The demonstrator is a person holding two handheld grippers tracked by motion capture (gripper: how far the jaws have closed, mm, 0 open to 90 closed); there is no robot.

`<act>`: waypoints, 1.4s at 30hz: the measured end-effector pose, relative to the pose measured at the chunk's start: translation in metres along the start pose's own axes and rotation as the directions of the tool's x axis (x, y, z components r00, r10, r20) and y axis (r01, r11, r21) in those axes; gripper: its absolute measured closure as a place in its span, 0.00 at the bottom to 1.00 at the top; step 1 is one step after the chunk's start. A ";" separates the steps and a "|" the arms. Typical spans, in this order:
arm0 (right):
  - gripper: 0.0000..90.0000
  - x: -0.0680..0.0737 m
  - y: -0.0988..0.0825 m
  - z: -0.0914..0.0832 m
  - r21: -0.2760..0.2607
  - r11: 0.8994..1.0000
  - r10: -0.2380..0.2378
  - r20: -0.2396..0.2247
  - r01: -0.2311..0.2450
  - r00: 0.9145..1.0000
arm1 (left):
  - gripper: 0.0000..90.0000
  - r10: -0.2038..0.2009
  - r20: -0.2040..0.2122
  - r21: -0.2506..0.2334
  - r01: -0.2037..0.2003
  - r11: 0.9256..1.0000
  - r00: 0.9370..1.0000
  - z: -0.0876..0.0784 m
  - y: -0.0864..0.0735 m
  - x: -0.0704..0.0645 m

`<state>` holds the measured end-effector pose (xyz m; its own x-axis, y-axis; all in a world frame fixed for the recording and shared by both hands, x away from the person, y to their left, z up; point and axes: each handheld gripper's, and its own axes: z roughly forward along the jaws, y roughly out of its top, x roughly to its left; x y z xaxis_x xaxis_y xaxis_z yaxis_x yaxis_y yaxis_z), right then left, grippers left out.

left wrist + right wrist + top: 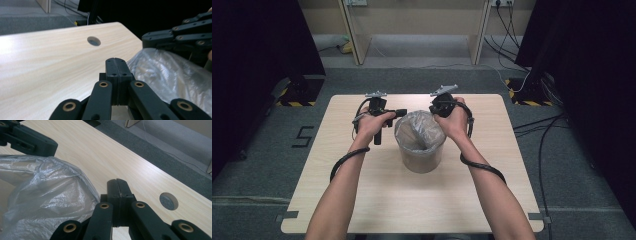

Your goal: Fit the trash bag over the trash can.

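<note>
We start at the left, where our left gripper (398, 113) sits at the far-left rim of the bin (421, 159), its jaws clenched flat together on nothing, as its own view shows plainly. The tip points right, straight at the bag liner (419, 129), which lies just to its right, near but not pinched. In the middle of the table (362, 185) stands that bin, upright, a round grey tub with its long axis vertical and a crinkly, translucent silver-grey liner draped over the mouth. Moving right, our right gripper (435, 108) hovers at the far-right rim, jaws likewise pressed tight with nothing between them; the plastic (45, 202) bulges to its left. Both claws look about equally close to the rim, one each side. We judge each must open before it can take a fold of that liner
</note>
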<state>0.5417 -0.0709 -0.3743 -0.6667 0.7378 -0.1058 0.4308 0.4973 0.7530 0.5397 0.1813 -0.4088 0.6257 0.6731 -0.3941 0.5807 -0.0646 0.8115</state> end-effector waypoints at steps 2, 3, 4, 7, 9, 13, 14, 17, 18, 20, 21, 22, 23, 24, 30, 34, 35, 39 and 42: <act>1.00 -0.001 0.000 0.000 0.001 1.000 0.001 -0.001 -0.001 1.000 | 1.00 -0.008 0.006 0.003 0.008 1.000 1.000 0.000 -0.002 0.001; 1.00 0.000 0.000 0.000 0.000 1.000 0.003 -0.001 -0.003 1.000 | 1.00 -0.010 0.007 0.004 0.010 1.000 1.000 0.001 -0.003 0.002; 1.00 -0.001 0.000 -0.001 0.001 1.000 0.001 0.000 -0.001 1.000 | 1.00 -0.012 0.003 0.006 0.012 1.000 1.000 0.001 -0.005 0.003; 0.95 -0.001 0.000 -0.003 -0.018 1.000 0.011 0.001 -0.011 1.000 | 1.00 -0.013 0.003 0.002 0.013 1.000 1.000 0.001 -0.007 0.004; 0.90 -0.002 0.002 -0.006 -0.038 0.999 0.026 0.003 -0.026 1.000 | 0.92 -0.006 -0.010 -0.017 0.005 1.000 1.000 0.000 -0.007 0.004; 0.83 -0.003 0.004 -0.012 -0.050 0.998 0.024 0.009 -0.024 1.000 | 0.73 0.012 -0.056 -0.062 -0.016 0.998 0.998 -0.002 -0.007 0.005; 0.80 -0.003 0.004 -0.015 -0.059 0.998 0.026 0.008 -0.026 1.000 | 0.62 0.014 -0.077 -0.083 -0.020 0.996 0.997 -0.005 -0.006 0.005; 0.77 -0.004 0.003 -0.020 -0.072 0.997 0.038 0.007 -0.038 0.999 | 0.54 0.029 -0.113 -0.101 -0.040 0.994 0.993 -0.009 -0.005 0.005; 0.76 -0.005 0.003 -0.021 -0.074 0.997 0.039 0.006 -0.039 0.999 | 0.52 0.033 -0.120 -0.105 -0.046 0.993 0.992 -0.011 -0.005 0.006; 0.75 -0.005 0.001 -0.024 -0.077 0.996 0.038 0.005 -0.037 0.999 | 0.48 0.046 -0.134 -0.112 -0.062 0.992 0.990 -0.014 -0.005 0.005; 0.75 -0.005 0.001 -0.024 -0.077 0.996 0.038 0.005 -0.037 0.999 | 0.47 0.046 -0.134 -0.112 -0.062 0.992 0.990 -0.014 -0.005 0.005; 0.74 -0.004 0.001 -0.026 -0.080 0.996 0.038 0.003 -0.038 0.999 | 0.47 0.056 -0.144 -0.115 -0.073 0.991 0.988 -0.017 -0.005 0.004; 0.72 -0.004 0.000 -0.028 -0.082 0.996 0.036 -0.001 -0.036 0.999 | 0.45 0.057 -0.144 -0.119 -0.074 0.990 0.988 -0.018 -0.005 0.003; 0.70 -0.004 -0.002 -0.032 -0.088 0.995 0.038 -0.009 -0.039 0.999 | 0.42 0.059 -0.146 -0.124 -0.077 0.989 0.988 -0.021 -0.005 0.002; 0.67 -0.002 -0.010 -0.040 -0.085 0.996 0.037 -0.024 -0.039 0.999 | 0.43 0.153 -0.145 -0.108 -0.169 0.980 0.978 -0.029 -0.007 -0.015; 0.67 0.004 -0.013 -0.047 -0.094 0.995 0.017 -0.055 -0.022 0.998 | 0.46 0.229 -0.136 -0.082 -0.242 0.967 0.964 -0.032 -0.009 -0.033; 0.67 0.005 -0.013 -0.048 -0.096 0.995 0.010 -0.066 -0.016 0.998 | 0.46 0.241 -0.131 -0.079 -0.253 0.964 0.962 -0.032 -0.009 -0.037; 0.67 0.018 -0.010 -0.053 -0.105 0.994 -0.028 -0.122 0.015 0.992 | 0.49 0.316 -0.122 -0.076 -0.326 0.942 0.941 -0.040 -0.008 -0.061; 0.67 0.026 -0.008 -0.055 -0.098 0.994 -0.056 -0.157 0.040 0.986 | 0.51 0.349 -0.116 -0.059 -0.357 0.932 0.930 -0.042 -0.008 -0.069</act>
<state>0.4876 -0.0810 -0.3476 -0.7771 0.6278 -0.0440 0.3415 0.4793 0.8085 0.4698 0.1665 -0.3700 0.7241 0.6889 -0.0337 0.2874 -0.2570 0.9227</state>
